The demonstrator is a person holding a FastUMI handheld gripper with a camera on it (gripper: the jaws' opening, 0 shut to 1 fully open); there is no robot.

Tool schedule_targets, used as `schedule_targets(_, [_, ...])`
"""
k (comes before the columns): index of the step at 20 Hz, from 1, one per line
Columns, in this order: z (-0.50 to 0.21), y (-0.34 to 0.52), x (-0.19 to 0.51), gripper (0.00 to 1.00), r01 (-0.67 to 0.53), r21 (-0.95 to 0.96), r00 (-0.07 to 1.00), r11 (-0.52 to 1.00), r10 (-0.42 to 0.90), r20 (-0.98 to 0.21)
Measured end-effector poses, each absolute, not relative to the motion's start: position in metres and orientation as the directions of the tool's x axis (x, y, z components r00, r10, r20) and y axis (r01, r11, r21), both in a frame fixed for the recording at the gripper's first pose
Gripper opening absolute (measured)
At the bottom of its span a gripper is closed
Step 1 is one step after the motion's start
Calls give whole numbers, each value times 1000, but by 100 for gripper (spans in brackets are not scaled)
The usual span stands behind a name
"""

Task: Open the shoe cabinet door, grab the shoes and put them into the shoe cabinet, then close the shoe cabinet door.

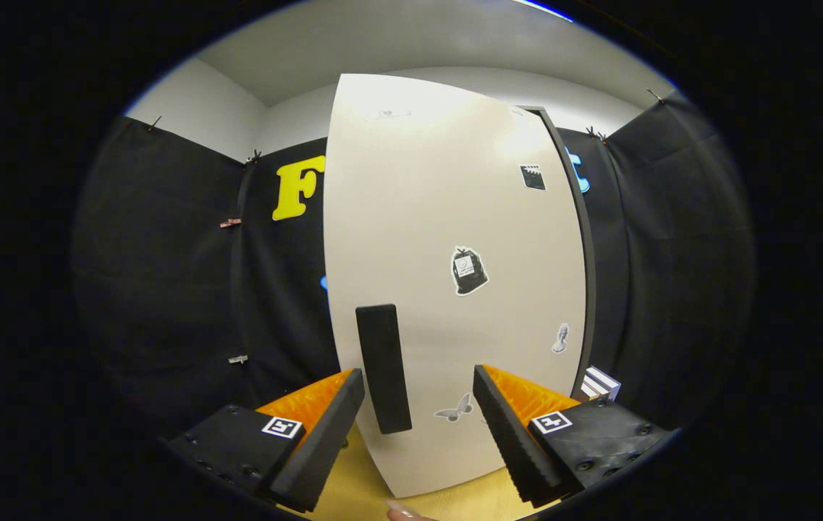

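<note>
The white shoe cabinet door point(447, 239) stands upright just ahead of me, with several small stickers on its face. A black vertical handle point(383, 367) sits near the door's left edge, just ahead of my fingers and closer to the left one. My gripper point(418, 394) is open, its fingers spread on either side of the handle's lower end without touching it. The dark frame of the cabinet point(585, 253) shows along the door's right edge.
Black cloth walls close in on the left and right of the cabinet. A light wooden surface point(368, 492) lies under the door. A white striped object point(601, 383) peeks out by the cabinet's lower right corner. A fingertip point(405, 512) shows below the fingers.
</note>
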State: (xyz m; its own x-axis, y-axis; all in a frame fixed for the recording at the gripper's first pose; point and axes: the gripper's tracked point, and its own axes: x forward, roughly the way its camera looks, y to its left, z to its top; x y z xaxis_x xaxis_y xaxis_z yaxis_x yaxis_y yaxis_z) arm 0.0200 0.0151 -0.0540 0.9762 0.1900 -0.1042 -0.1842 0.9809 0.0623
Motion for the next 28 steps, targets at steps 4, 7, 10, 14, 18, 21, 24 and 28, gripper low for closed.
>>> schedule_targets(4, [-51, 26, 22, 99, -196, 51, 975, 979, 201, -98])
schedule_targets(7, [-47, 31, 22, 98, -189, 44, 977, 981, 192, -90])
schedule_targets(10, [-41, 34, 21, 98, -175, 31, 982, 984, 177, -66])
schedule_targets(14, [-37, 36, 21, 98, -158, 14, 986, 987, 159, -52])
schedule_targets(18, [-40, 32, 22, 99, -132, 9, 989, 991, 133, -59])
schedule_targets(21, [-39, 28, 25, 99, -115, 2, 992, 993, 114, -59])
schedule_targets(24, [-41, 23, 27, 99, -103, -12, 993, 995, 102, -60])
schedule_targets(28, [-38, 21, 30, 99, -94, -17, 994, 995, 93, -54])
